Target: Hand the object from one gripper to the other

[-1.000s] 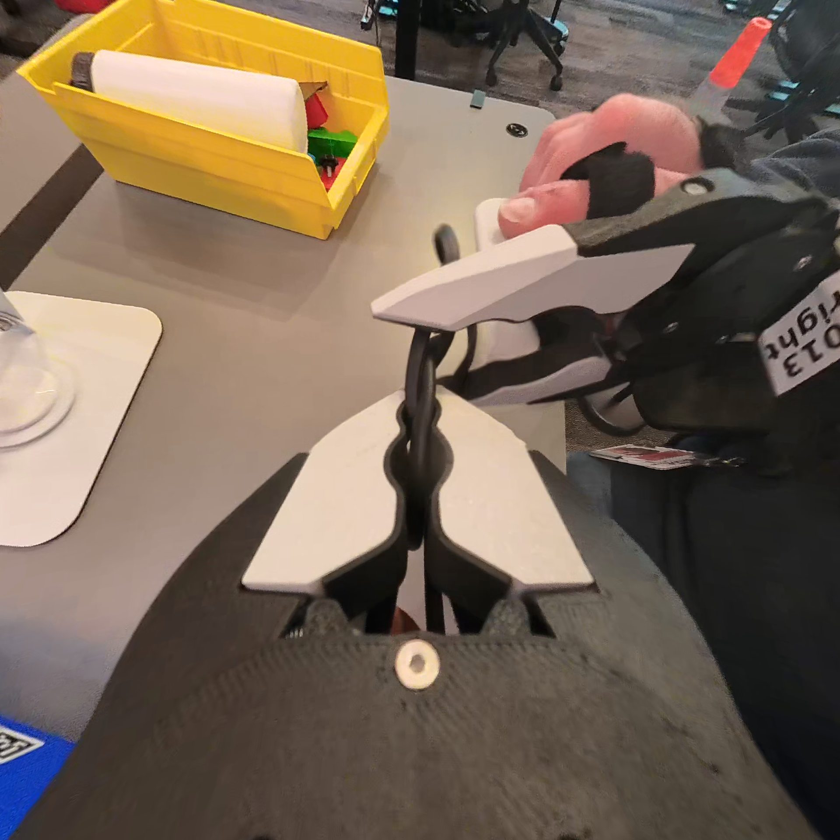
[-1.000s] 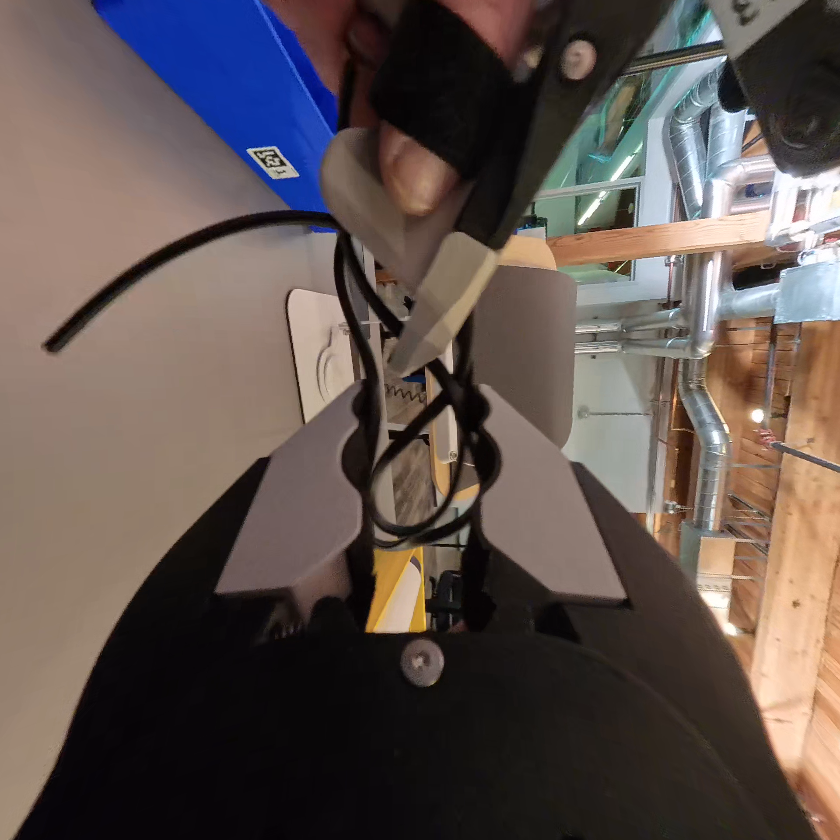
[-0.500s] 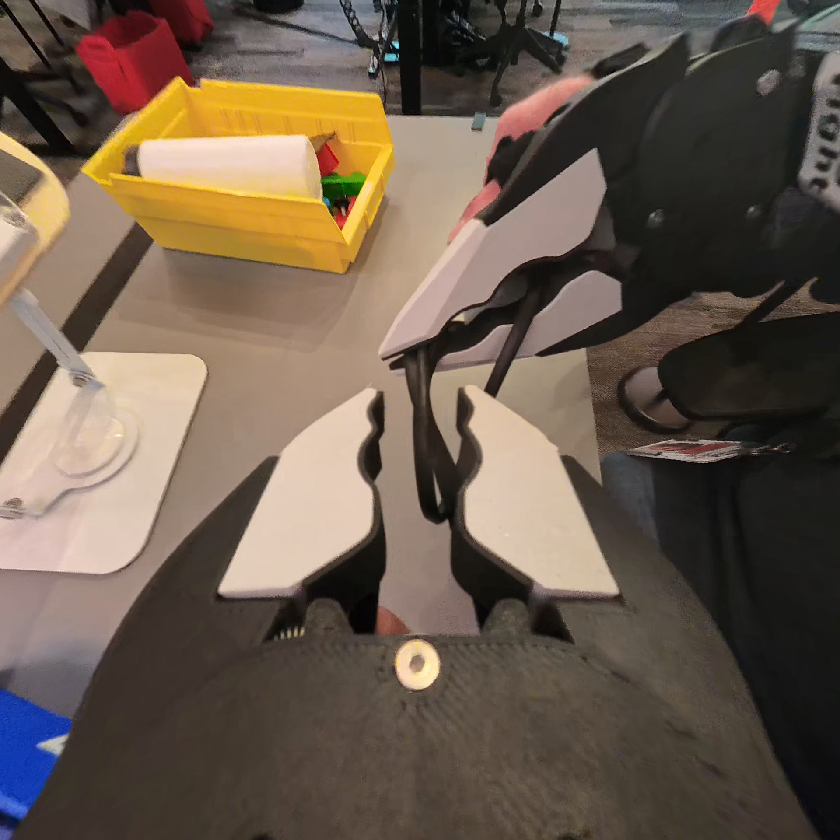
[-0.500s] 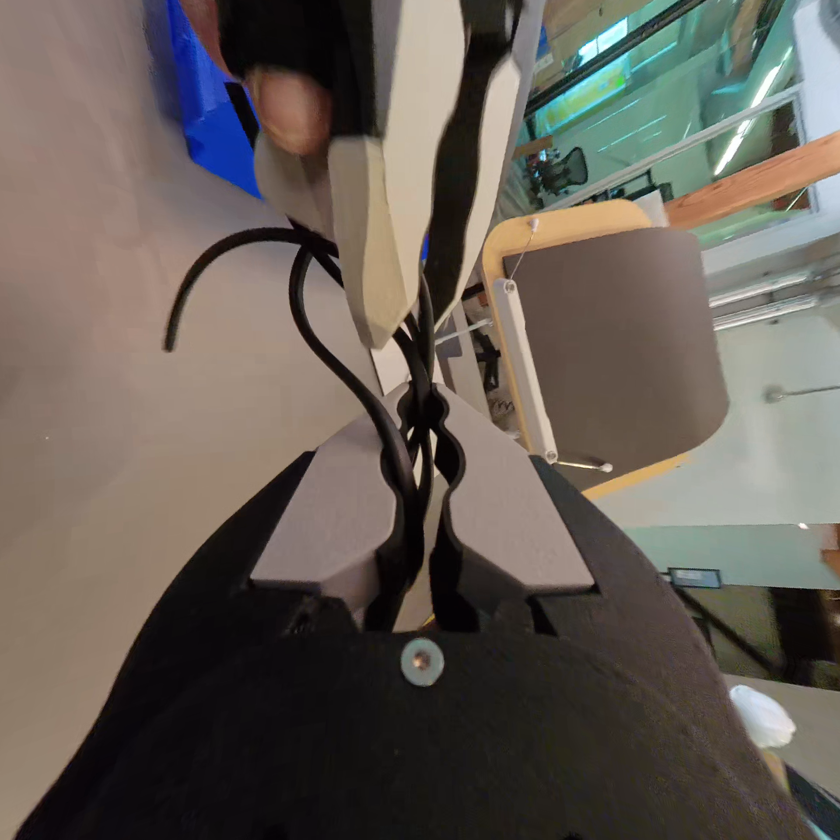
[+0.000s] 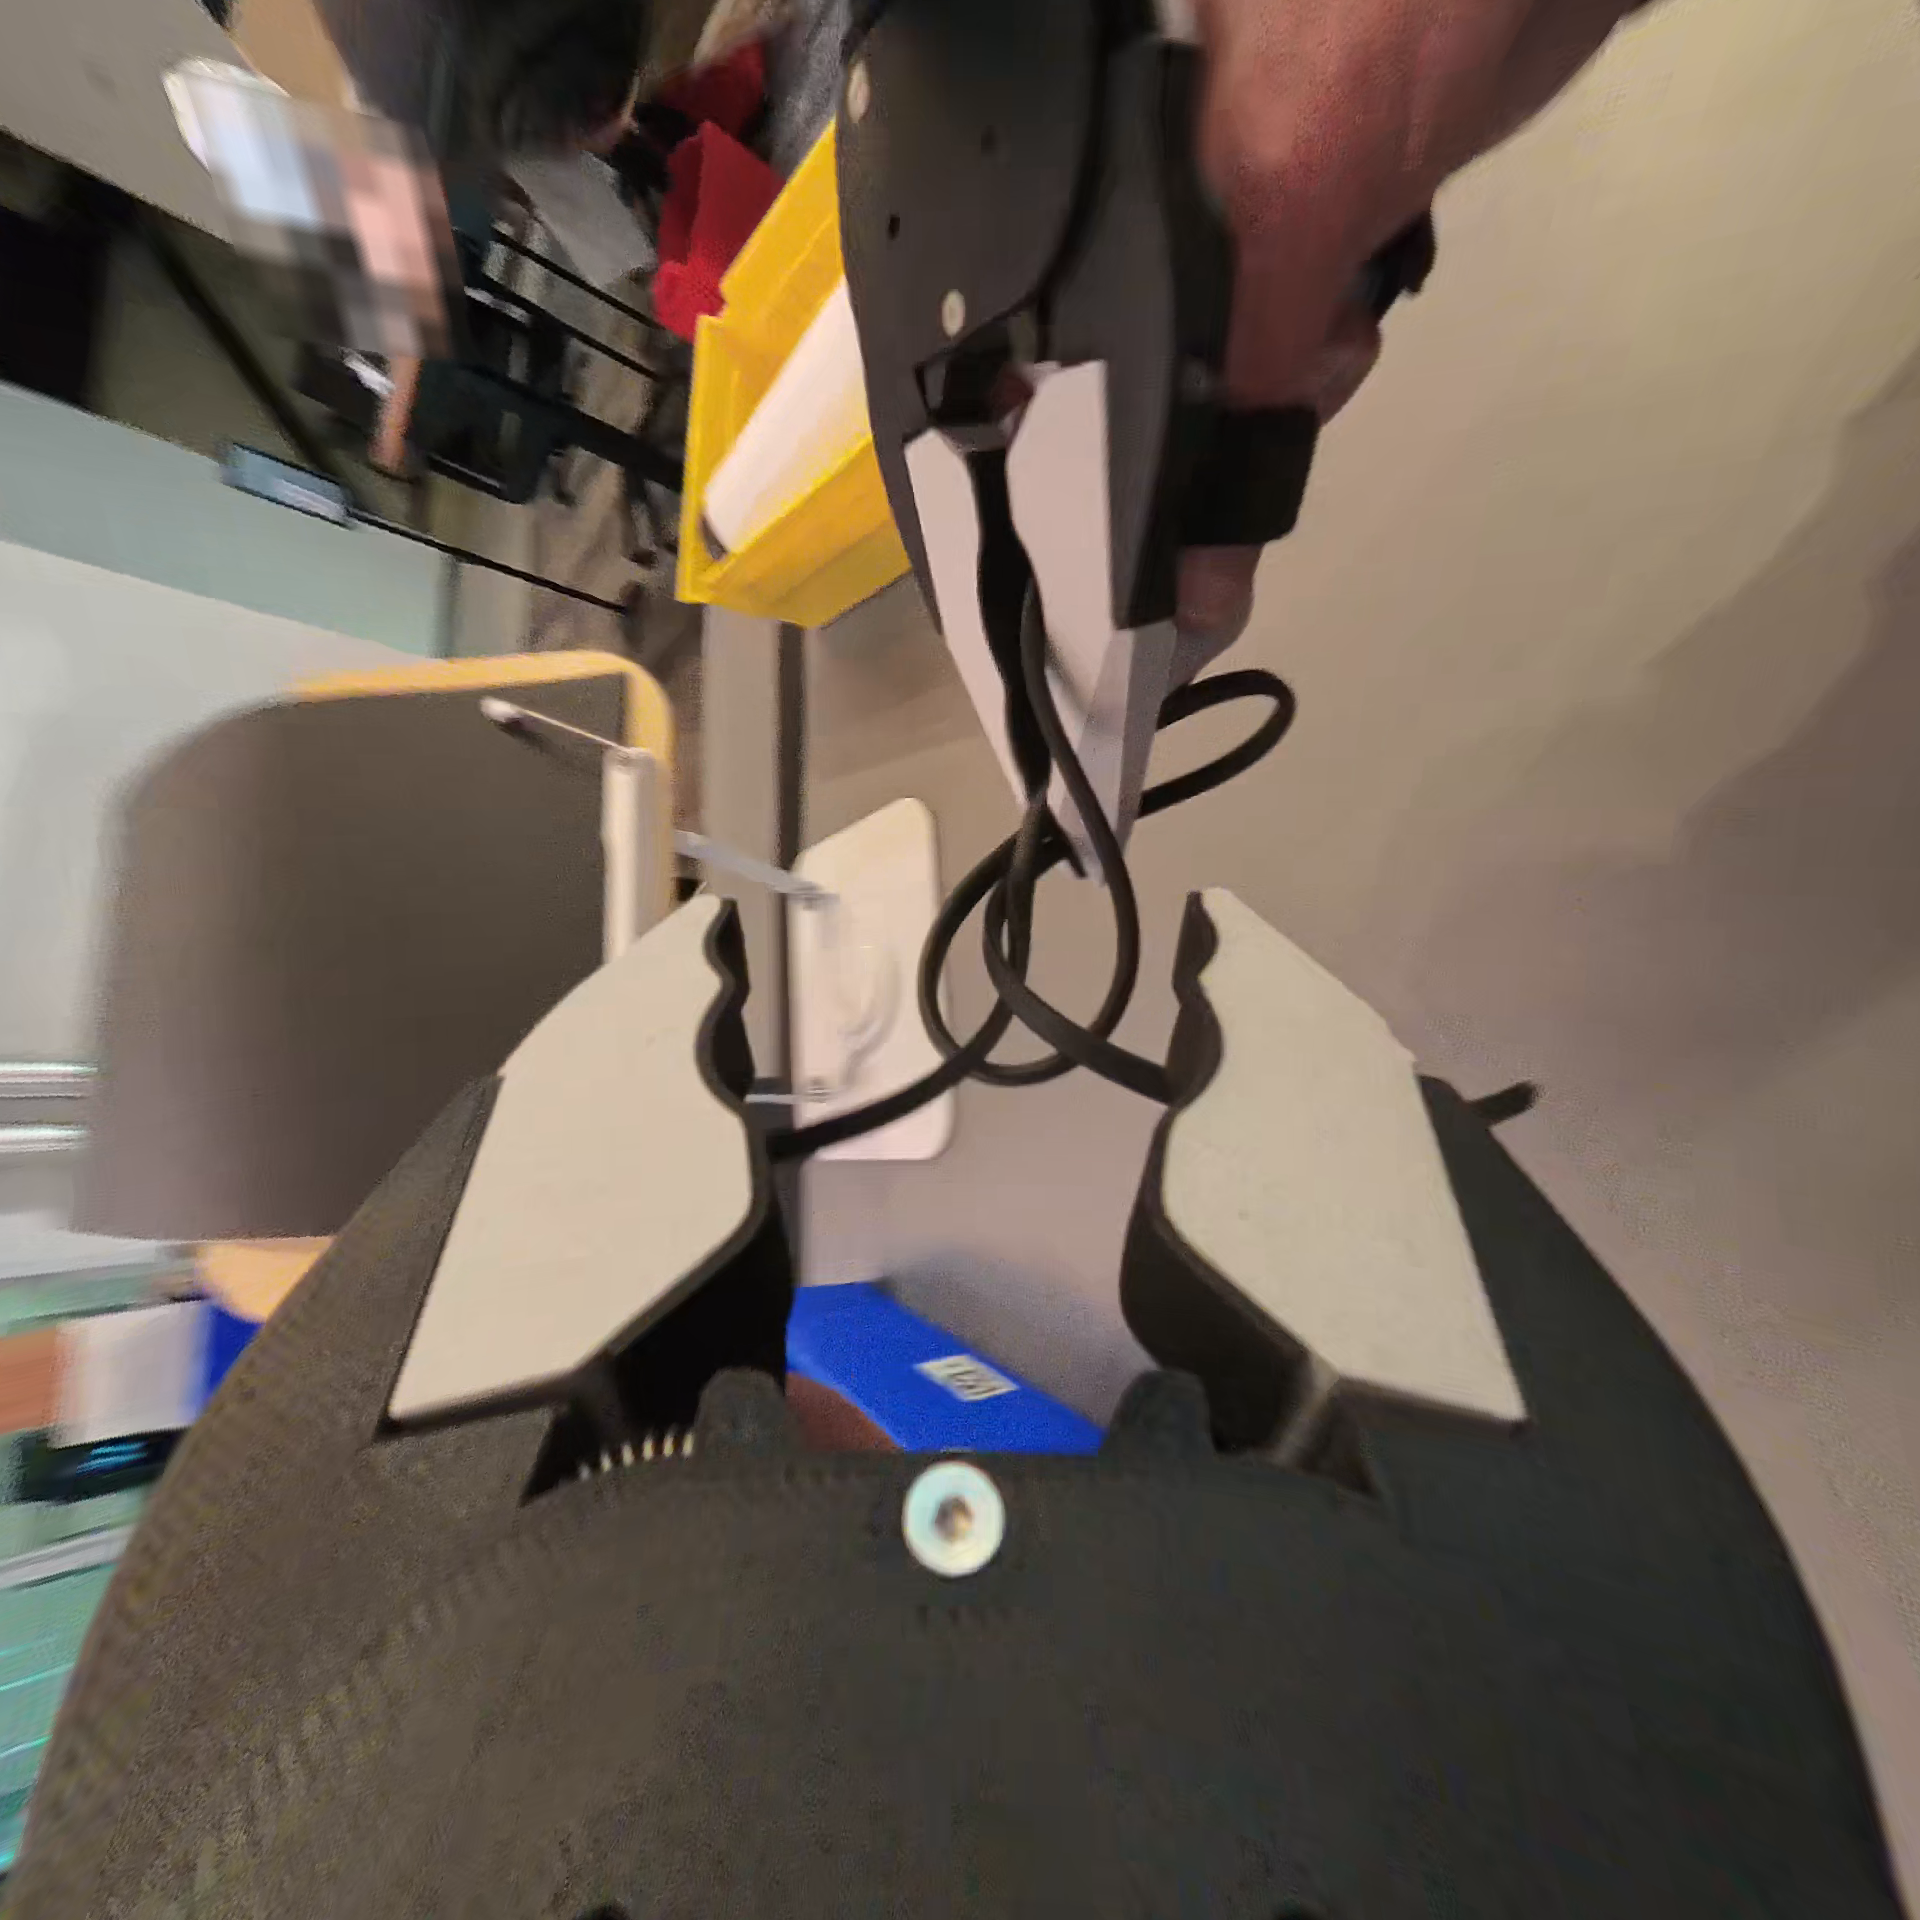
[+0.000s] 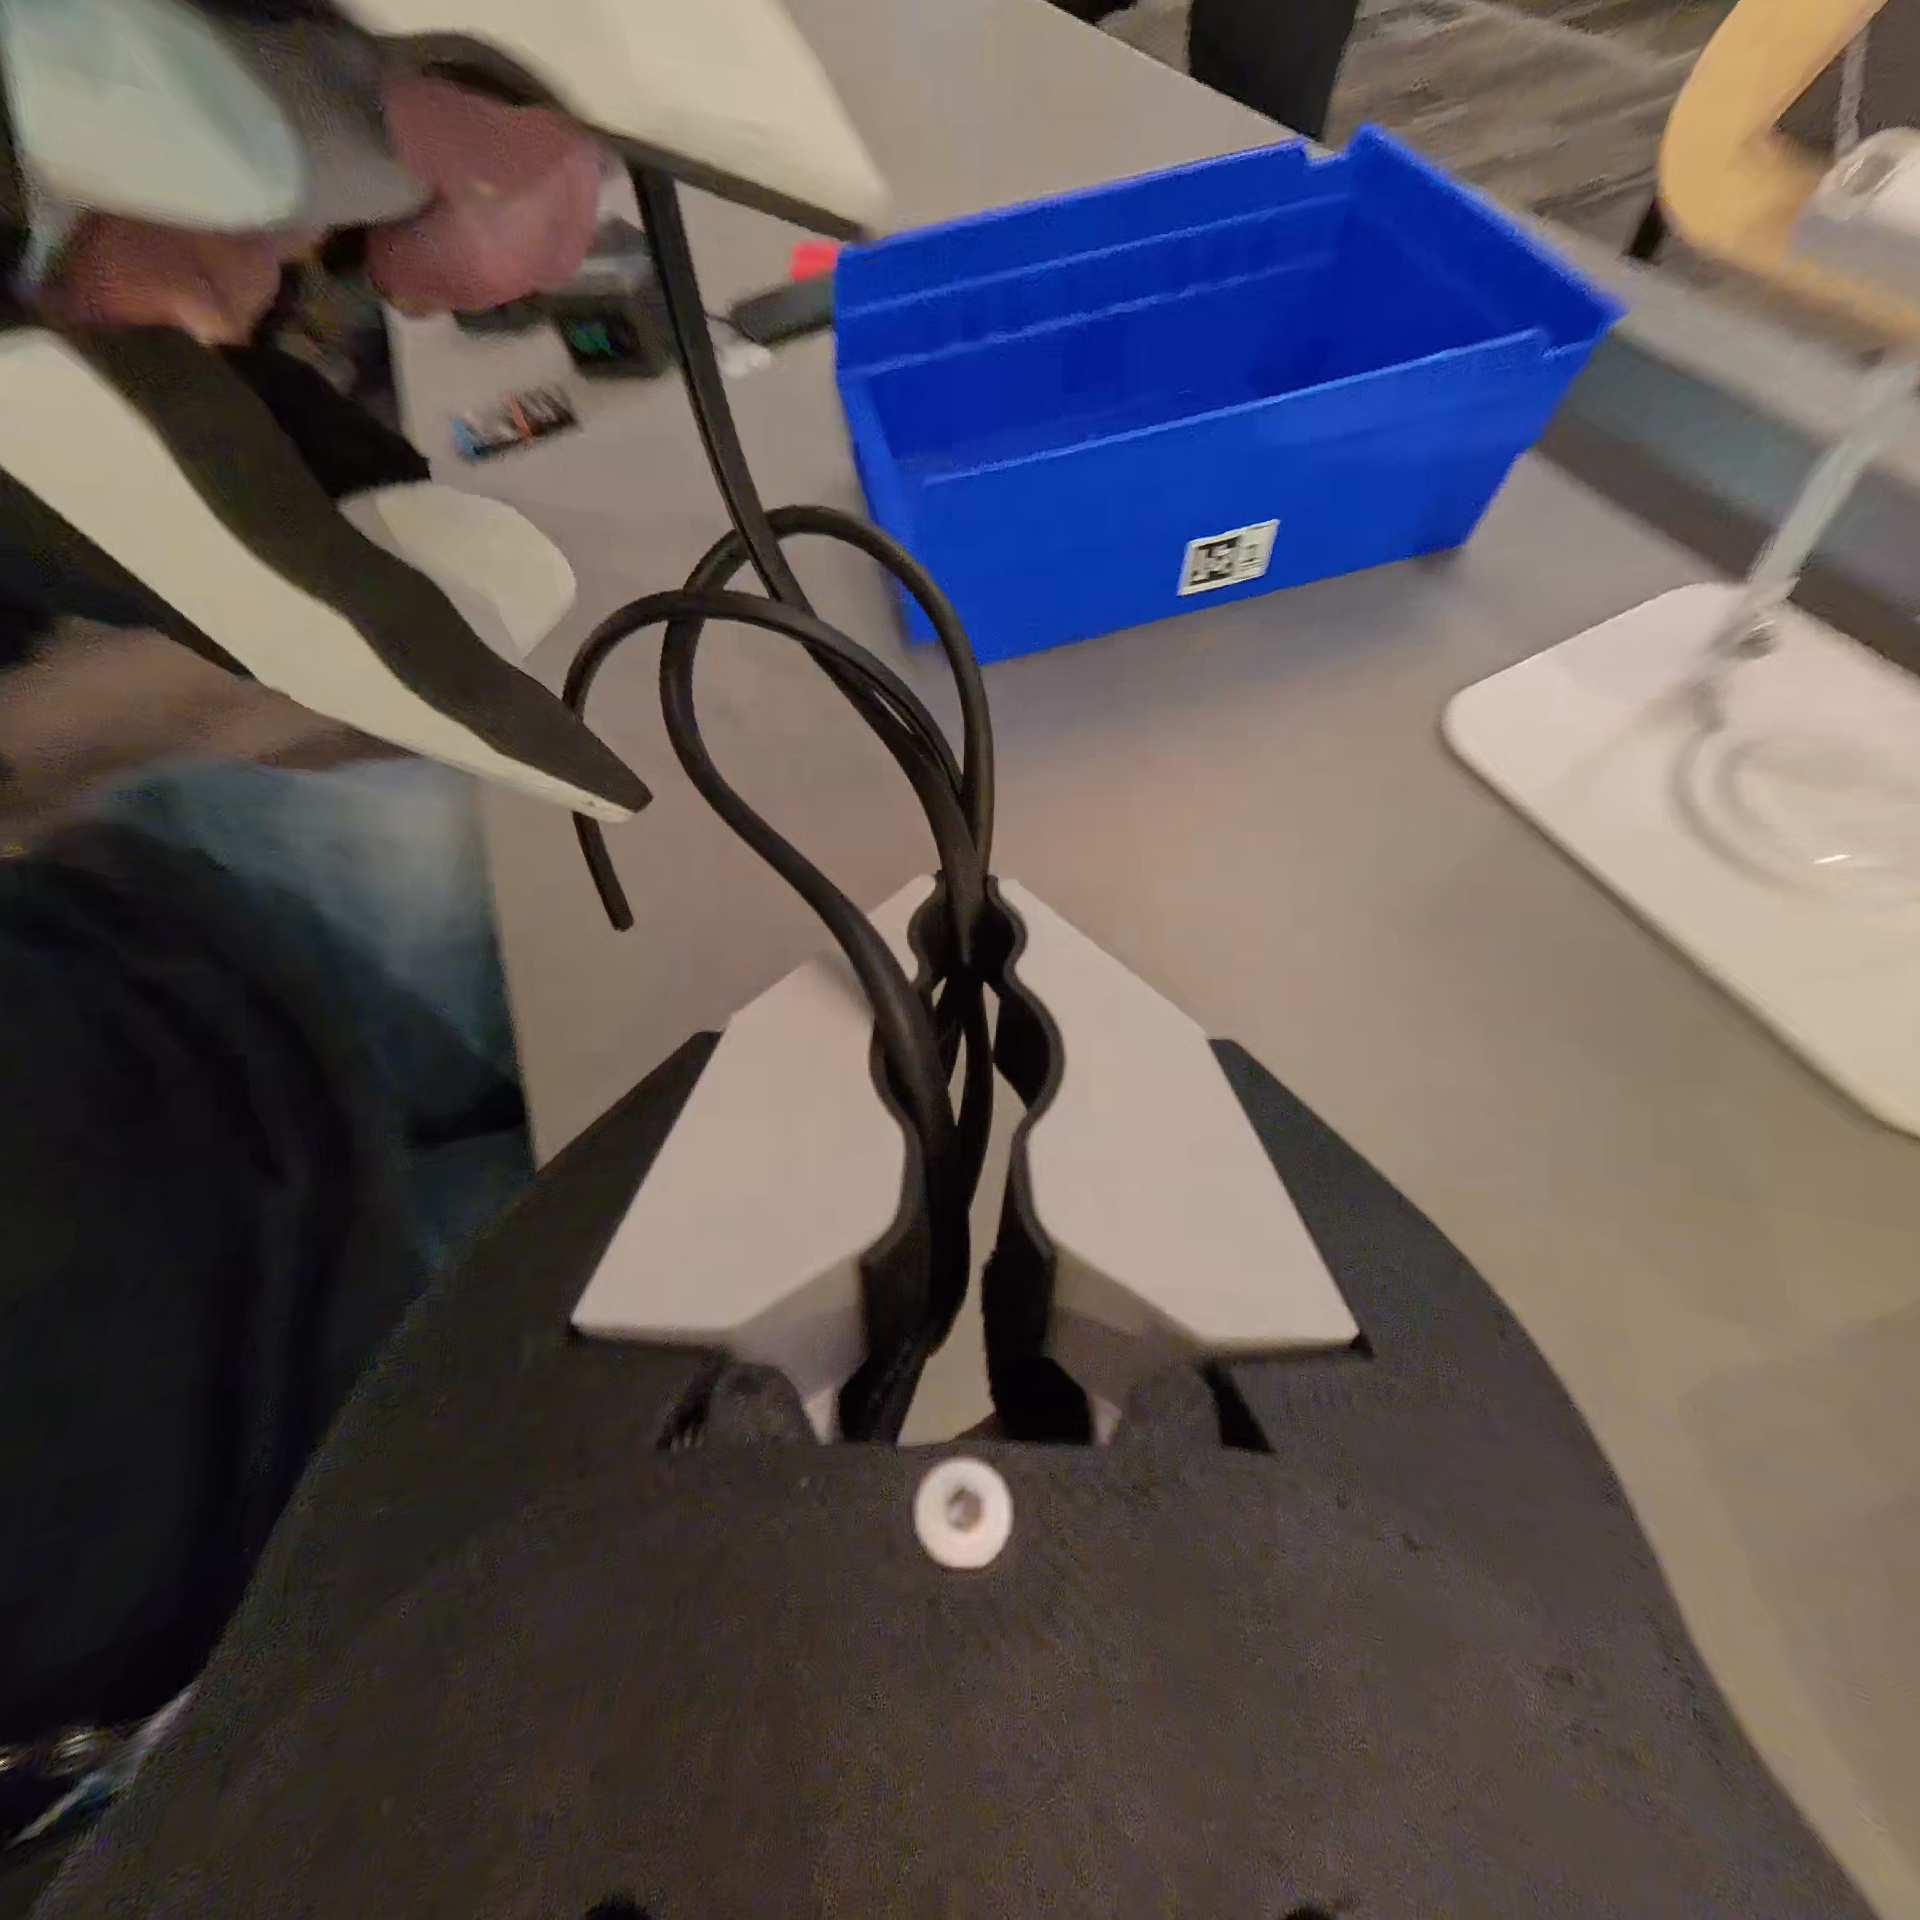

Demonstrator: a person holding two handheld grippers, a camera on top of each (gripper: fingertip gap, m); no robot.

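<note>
While the right gripper [image 6: 961, 914] clamps the looped black cable [image 6: 831, 675], the left gripper [image 5: 961, 914] gapes wide just beside it, so the load rests with one tool only.

Both views are evenly lit by soft, diffuse indoor light with no glare; the grey table [image 6: 1299, 831] carries only faint shadows. Motion blur smears the left-wrist background left of the yellow bin [image 5: 790, 436], and in the right-wrist view it softens the left tool [image 6: 727, 499] and the clear stand right of the blue bin [image 6: 1195, 436]. Wide-angle distortion bends the frame edges.
</note>
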